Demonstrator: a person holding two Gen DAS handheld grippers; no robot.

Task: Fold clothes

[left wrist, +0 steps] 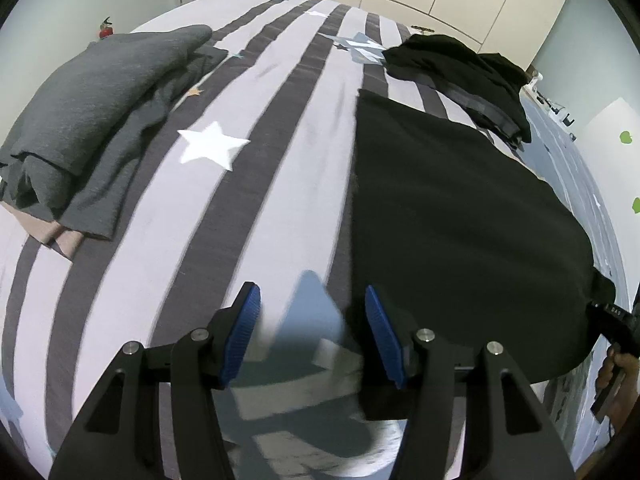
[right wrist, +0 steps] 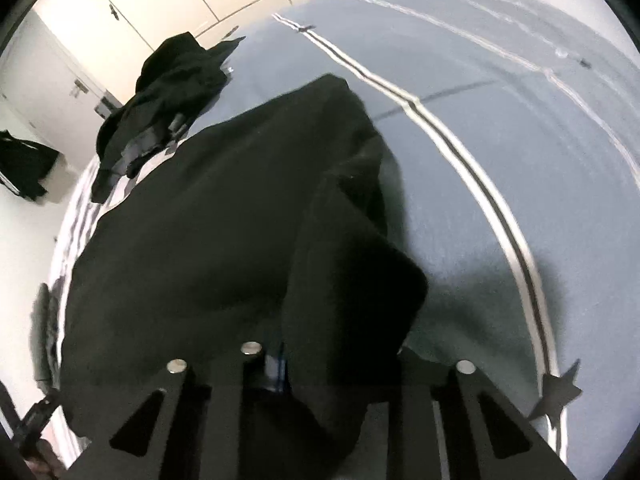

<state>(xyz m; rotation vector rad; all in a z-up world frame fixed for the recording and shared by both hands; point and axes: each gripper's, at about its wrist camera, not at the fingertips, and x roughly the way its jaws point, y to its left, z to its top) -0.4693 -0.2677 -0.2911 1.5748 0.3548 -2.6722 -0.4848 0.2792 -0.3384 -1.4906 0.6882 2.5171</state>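
A bed [left wrist: 256, 200] with a grey-and-white striped cover fills the left wrist view; white and pale blue stars are printed on it. A big black garment [left wrist: 460, 240] lies spread on the bed's right side, reaching its right edge, its left edge running straight down toward the right finger of the left gripper. In the right wrist view the same black garment [right wrist: 192, 248] covers the middle, with a thick fold of it bunched up along its right side and hanging over a blue-grey floor [right wrist: 520, 140].

A grey pile [left wrist: 100, 120] of folded clothes sits at the bed's left side, on top of something pinkish. A black heap [left wrist: 460, 76] lies at the far right corner, just beyond the black garment.

Left gripper [left wrist: 312, 332]: blue pads apart, nothing between them, hovering over the striped cover just left of the garment's edge.

Right gripper [right wrist: 320, 364]: jaws mostly covered by cloth, and the bunched fold of the black garment runs down between the fingers, so it looks clamped on the garment's edge. The pads themselves are hidden.

A hand [left wrist: 618, 384] on a handle shows at the lower right of the left wrist view.
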